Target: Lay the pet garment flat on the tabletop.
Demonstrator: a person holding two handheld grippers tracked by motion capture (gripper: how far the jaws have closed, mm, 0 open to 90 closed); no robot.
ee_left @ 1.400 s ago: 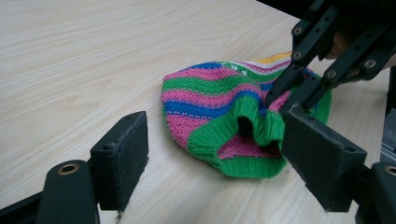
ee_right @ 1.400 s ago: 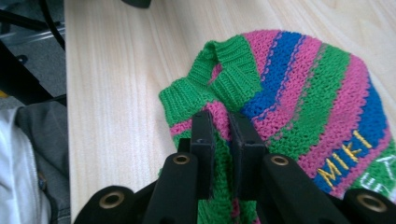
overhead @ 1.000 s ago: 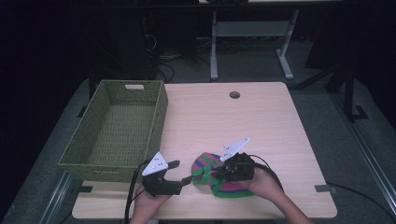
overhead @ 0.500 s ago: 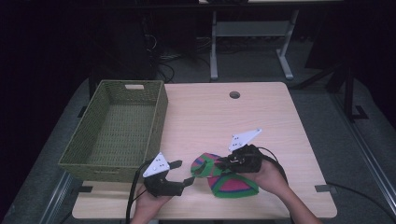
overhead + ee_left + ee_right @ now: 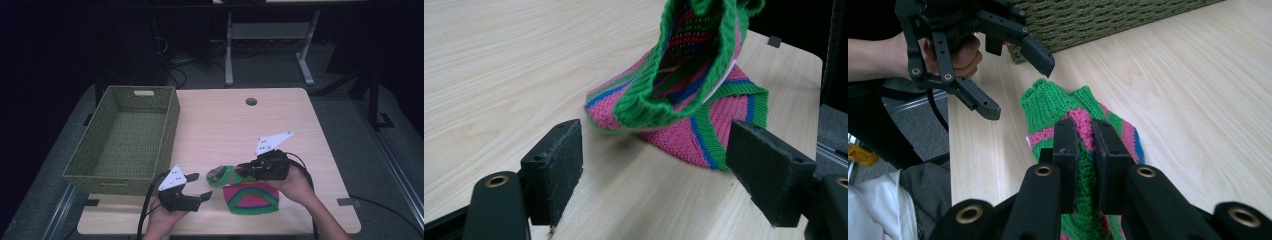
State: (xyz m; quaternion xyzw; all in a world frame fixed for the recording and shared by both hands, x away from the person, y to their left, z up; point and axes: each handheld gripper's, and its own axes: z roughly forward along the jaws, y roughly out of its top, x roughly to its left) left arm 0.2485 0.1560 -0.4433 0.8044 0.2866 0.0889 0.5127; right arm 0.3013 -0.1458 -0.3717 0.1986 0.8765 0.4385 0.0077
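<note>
A knitted hat (image 5: pixel 250 197) striped green, pink and blue lies near the table's front edge. Its green ribbed rim (image 5: pixel 222 176) is lifted off the wood to the left. My right gripper (image 5: pixel 245 170) is shut on that raised part of the hat (image 5: pixel 1068 112); its jaws pinch the knit between them. My left gripper (image 5: pixel 199 186) stands open just left of the hat, low over the table, with nothing between its pads. In the left gripper view the hat (image 5: pixel 684 95) hangs ahead of the wide jaws, its rim opening facing them. The left gripper (image 5: pixel 993 55) also shows in the right gripper view, open.
A green woven basket (image 5: pixel 125 140) with nothing in it stands at the table's left side. A round cable hole (image 5: pixel 251 101) sits near the far edge. Bare wood stretches behind and to the right of the hat.
My right gripper has risen and moved right, pulling the hat's rim up and stretching the hat out. The left gripper has barely moved.
</note>
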